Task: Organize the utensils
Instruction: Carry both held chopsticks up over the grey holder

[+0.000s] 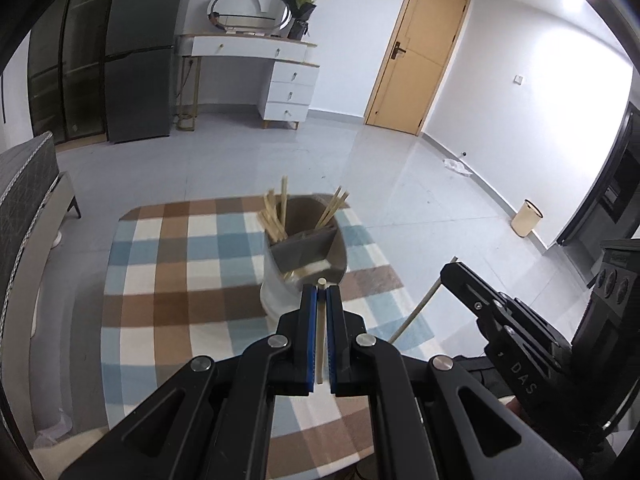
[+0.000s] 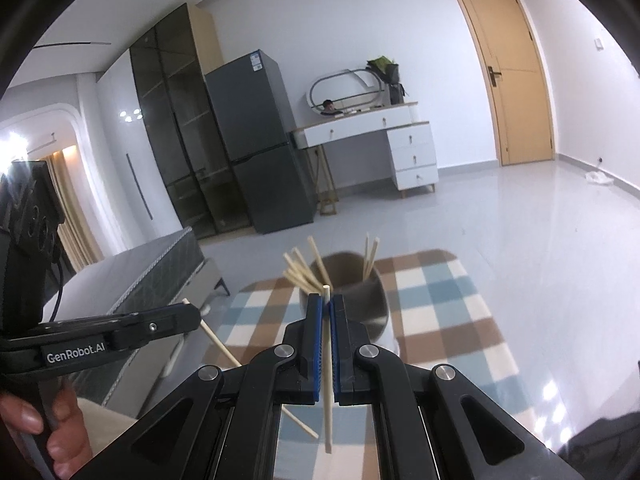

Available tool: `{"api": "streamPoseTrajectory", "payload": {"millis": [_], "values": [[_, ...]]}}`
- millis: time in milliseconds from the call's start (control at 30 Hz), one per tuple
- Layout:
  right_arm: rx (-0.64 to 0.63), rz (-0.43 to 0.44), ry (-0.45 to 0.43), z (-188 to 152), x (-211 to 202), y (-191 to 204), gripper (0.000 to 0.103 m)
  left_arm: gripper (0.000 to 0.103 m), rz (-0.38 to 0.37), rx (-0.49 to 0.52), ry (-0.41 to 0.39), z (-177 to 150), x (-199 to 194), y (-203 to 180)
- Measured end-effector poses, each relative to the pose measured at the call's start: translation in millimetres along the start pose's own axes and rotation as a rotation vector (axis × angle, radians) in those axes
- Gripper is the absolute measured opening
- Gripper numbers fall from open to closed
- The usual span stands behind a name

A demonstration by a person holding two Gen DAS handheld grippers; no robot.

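Note:
A grey-brown utensil holder [image 1: 316,244] on a white base stands on the checked tablecloth [image 1: 180,272], with several wooden chopsticks [image 1: 274,216] leaning in its compartments. My left gripper [image 1: 321,292] hangs just in front of the holder, shut on a single pale chopstick [image 1: 320,344] that runs along its blue pads. My right gripper [image 2: 329,302] is likewise shut on a chopstick [image 2: 328,380], short of the holder [image 2: 352,288]. Each gripper shows in the other's view: the right gripper [image 1: 450,270] with its stick [image 1: 416,312], the left gripper [image 2: 192,314] with its stick [image 2: 224,348].
A person's hand [image 2: 40,432] holds the left gripper's handle. Beyond the table are grey floor, a dark fridge [image 2: 260,140], a white dresser [image 1: 288,84], a wooden door [image 1: 420,48], a small bin [image 1: 527,218] and a grey bed [image 2: 152,272] at the left.

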State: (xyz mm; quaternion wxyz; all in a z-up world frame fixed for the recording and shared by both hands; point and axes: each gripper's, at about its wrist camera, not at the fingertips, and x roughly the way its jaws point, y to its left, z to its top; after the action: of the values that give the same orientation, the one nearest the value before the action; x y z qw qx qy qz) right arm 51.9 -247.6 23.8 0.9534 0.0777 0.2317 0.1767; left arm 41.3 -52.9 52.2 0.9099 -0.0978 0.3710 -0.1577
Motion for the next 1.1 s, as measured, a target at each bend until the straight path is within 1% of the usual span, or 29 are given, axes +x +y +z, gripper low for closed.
{"api": "streamPoseTrajectory", "payload": {"millis": [200,433,533,733,933,1100], "values": [[-0.001,0.000,-0.037,34,10,-8,0.003,0.000,-0.037,-0.002,-0.036,32,2,-4],[-0.033,0.004,-0.075,79,29,-9,0.003,0.000,-0.059,-0.039,-0.080,75,12,1],[-0.070,0.006,-0.075,94,44,-8,0.003,0.000,-0.070,-0.048,-0.095,90,17,3],[-0.131,0.011,-0.070,115,72,-5,0.003,0.000,-0.064,-0.028,-0.121,116,36,7],[-0.189,0.023,-0.078,132,94,7,0.003,0.000,-0.038,-0.026,-0.139,124,49,25],[-0.225,0.035,-0.079,134,115,12,0.003,0.000,-0.017,-0.067,-0.116,119,61,44]]}}
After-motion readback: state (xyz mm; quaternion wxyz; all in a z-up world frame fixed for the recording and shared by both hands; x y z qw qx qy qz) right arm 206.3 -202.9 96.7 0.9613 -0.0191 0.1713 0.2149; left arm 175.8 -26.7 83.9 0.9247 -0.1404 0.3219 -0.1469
